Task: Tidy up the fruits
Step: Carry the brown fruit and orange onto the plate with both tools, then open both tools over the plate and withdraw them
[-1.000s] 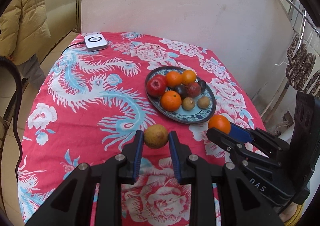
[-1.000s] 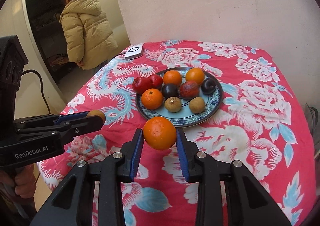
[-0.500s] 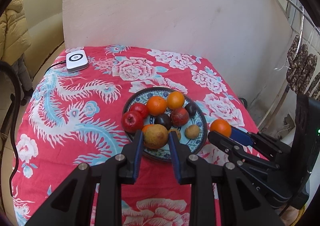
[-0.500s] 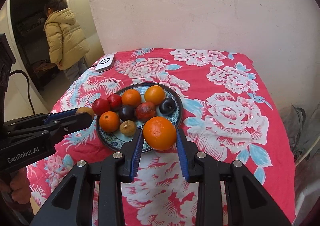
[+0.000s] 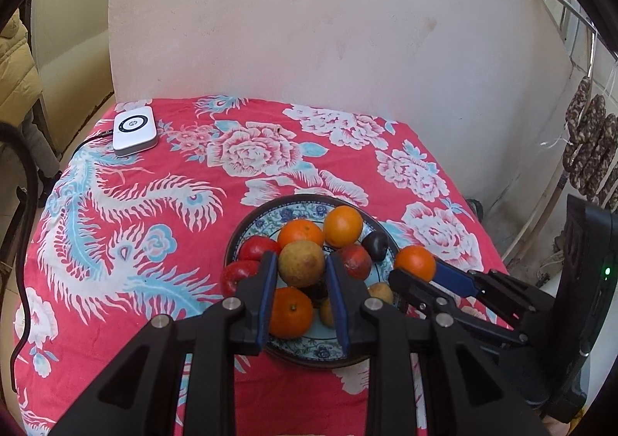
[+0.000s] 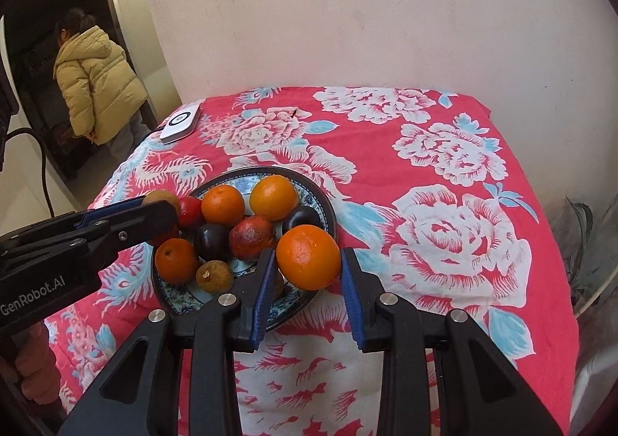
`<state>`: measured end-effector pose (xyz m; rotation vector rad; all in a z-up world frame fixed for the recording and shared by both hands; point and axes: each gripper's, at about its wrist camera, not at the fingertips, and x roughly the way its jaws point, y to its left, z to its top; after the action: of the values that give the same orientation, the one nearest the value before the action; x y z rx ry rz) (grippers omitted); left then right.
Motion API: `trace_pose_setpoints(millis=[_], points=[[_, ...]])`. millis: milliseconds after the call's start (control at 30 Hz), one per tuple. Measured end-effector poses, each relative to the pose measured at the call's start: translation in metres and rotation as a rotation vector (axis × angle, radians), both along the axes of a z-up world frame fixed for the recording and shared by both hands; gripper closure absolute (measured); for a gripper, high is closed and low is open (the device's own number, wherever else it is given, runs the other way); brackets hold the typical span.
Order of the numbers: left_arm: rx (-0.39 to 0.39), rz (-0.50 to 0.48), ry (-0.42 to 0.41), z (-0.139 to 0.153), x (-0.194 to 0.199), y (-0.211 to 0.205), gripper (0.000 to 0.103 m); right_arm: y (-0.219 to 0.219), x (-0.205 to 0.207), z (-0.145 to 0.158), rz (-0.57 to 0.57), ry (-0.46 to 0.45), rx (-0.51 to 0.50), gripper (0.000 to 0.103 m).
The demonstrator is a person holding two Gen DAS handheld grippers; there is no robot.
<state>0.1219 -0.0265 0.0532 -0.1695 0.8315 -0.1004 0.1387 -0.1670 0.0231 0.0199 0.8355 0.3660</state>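
Nearly done: plate [image 5: 247, 227] already holds most fruit, just under and ahead of both jaws. Left gripper [image 5: 301, 273] jaws clamp a brownish pear [image 5: 301, 264]; right gripper [image 6: 309, 273] jaws clamp an orange [image 6: 308, 256]. Left to do: drop both onto plate. No loose fruit on tabletop [image 5: 116, 242].

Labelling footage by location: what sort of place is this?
Probably a home, perhaps a balcony or porch: a table under a red floral cloth, a patterned plate of fruit, a plain plastered wall.
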Motion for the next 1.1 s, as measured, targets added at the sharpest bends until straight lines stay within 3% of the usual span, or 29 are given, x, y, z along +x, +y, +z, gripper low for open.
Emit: trace_pose_setpoints(millis=[300,500,1100], points=[[0.000,-0.031,0.016,-0.016,0.005,-0.005,0.076,-0.001,0.003,-0.004,-0.001,-0.004,0.033,0.069],[-0.010,-0.046,0.022,-0.018,0.007,-0.006,0.075,0.000,0.005,-0.004,-0.006,0.002,0.042,0.055],[0.043,-0.015,0.001,0.001,-0.031,-0.003,0.045,-0.011,-0.032,0.021,-0.038,-0.031,0.072,0.048]])
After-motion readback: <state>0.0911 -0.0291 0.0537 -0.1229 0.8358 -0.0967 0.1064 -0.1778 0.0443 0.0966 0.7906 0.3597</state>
